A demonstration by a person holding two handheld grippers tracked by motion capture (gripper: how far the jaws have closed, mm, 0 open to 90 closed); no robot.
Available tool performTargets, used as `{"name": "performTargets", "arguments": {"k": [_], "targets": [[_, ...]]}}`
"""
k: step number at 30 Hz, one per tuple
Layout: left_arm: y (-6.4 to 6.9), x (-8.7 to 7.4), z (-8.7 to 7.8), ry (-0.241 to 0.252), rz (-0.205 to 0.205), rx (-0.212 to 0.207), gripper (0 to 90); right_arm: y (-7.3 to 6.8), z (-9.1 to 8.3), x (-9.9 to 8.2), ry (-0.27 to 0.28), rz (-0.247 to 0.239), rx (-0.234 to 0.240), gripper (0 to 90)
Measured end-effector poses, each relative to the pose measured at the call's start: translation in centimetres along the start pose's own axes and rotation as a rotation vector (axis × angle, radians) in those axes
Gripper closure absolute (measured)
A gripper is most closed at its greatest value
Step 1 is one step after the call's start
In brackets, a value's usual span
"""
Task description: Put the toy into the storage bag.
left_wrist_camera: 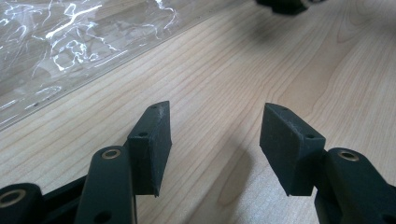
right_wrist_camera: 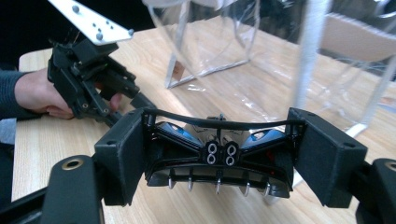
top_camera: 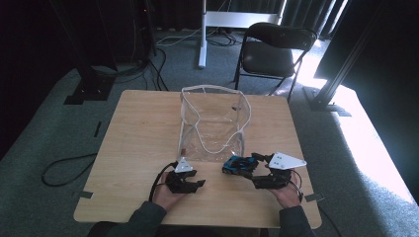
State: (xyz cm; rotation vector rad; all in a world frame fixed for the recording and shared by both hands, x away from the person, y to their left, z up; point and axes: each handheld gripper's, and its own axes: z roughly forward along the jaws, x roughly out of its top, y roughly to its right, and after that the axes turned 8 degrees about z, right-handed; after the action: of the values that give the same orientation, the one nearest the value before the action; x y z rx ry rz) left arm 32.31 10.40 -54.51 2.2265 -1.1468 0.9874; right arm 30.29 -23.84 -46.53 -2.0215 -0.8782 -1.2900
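Observation:
A blue and black toy car (right_wrist_camera: 219,175) is clamped by its sides between the pads of my right gripper (right_wrist_camera: 217,149), rear end with four exhaust pipes facing the camera. In the high view the toy car (top_camera: 238,164) hangs just off the table, in front of the clear plastic bag (top_camera: 213,123), with the right gripper (top_camera: 249,167) reaching in from the right. My left gripper (top_camera: 197,183) rests low on the wood to the left of the car. Its jaws (left_wrist_camera: 215,135) stand open with nothing between them, and the bag's crinkled edge (left_wrist_camera: 70,46) lies ahead to the left.
The wooden table (top_camera: 143,128) has bare room on both sides of the bag. Beyond its far edge a black folding chair (top_camera: 274,49) and a white stand post (top_camera: 202,29) rise from the carpet. Cables trail on the floor at the left (top_camera: 64,168).

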Motion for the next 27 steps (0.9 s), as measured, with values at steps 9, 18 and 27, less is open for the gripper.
{"name": "performTargets", "arguments": {"k": [9,18,27], "targets": [[-0.1,0.0,0.0,0.002,-0.007,-0.007,43.9,0.8,-1.9,0.8,0.03,0.012,-0.044,24.5],[-0.2,0.0,-0.1,0.003,-0.013,-0.009,43.9,1.2,-3.6,1.5,0.046,0.016,-0.037,24.4],[-0.2,-0.1,0.0,0.006,-0.016,-0.012,43.9,1.8,-5.4,2.5,0.069,0.015,-0.074,24.4]]}}
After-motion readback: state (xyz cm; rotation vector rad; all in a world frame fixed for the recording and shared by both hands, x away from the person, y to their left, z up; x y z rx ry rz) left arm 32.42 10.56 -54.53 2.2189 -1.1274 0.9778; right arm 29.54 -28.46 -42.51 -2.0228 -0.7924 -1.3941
